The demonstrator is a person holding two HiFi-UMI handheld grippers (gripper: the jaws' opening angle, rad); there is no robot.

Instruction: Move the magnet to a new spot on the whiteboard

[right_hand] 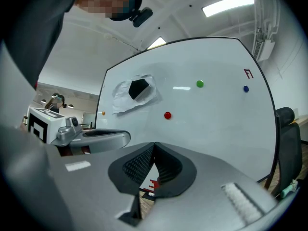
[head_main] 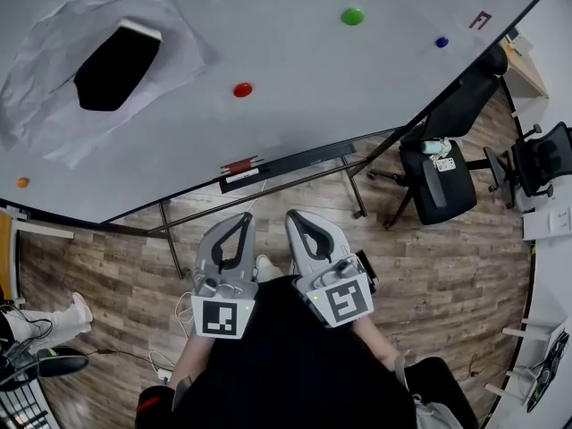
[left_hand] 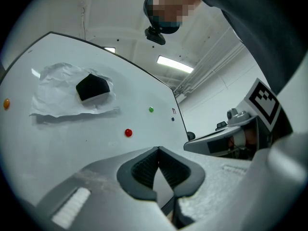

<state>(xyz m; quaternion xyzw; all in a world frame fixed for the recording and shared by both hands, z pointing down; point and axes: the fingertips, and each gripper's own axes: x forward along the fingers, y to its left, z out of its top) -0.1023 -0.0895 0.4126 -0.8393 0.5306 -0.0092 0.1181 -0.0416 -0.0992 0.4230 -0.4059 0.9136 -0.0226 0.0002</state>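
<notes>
A white whiteboard carries a red magnet near its middle, a green magnet and a blue magnet further right, and an orange magnet at the left edge. My left gripper and right gripper are held side by side below the board, well short of it, both shut and empty. In the left gripper view the jaws meet below the red magnet. In the right gripper view the jaws meet under the red magnet.
A crumpled paper sheet with a black eraser is stuck on the board's left part. Red markers lie on the board's tray. Black office chairs stand on the wooden floor at the right, and a red mark sits by the blue magnet.
</notes>
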